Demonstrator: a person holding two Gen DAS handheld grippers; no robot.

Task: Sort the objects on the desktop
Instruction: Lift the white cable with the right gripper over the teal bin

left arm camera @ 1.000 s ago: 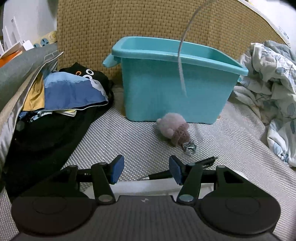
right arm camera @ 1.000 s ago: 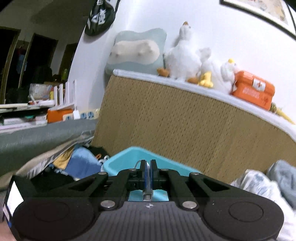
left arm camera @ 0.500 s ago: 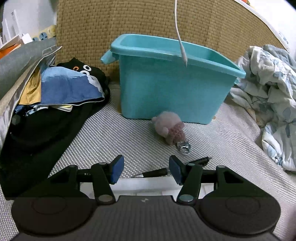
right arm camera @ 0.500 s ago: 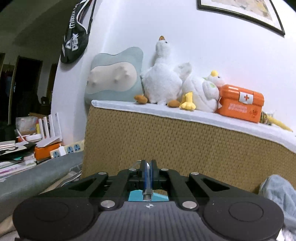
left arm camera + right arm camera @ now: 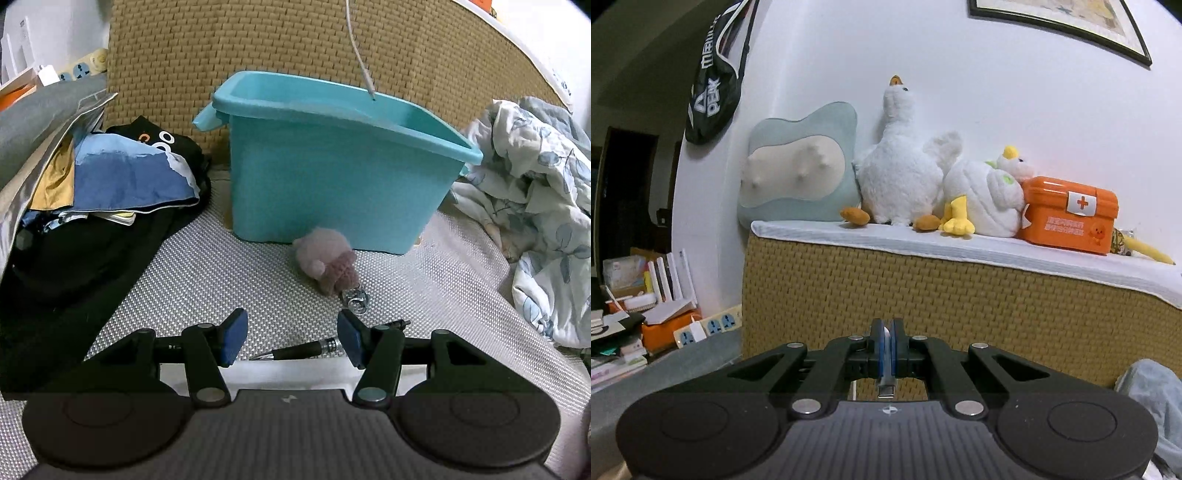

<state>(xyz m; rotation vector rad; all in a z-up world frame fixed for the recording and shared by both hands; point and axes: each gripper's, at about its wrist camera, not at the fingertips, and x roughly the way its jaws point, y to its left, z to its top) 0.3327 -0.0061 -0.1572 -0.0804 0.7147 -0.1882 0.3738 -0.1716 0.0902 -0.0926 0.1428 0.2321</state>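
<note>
One item in transit: right gripper clamped on white charging cable, plug dangling at 12 o'clock over teal bin; left gripper wide open, empty; next move likely lowering and releasing.

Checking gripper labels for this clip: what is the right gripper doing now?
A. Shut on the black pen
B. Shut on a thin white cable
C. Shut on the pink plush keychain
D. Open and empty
B: the right gripper pinches the thin white cable by its plug end, and the cable dangles over the teal plastic bin.

Black tool, blue pads
</note>
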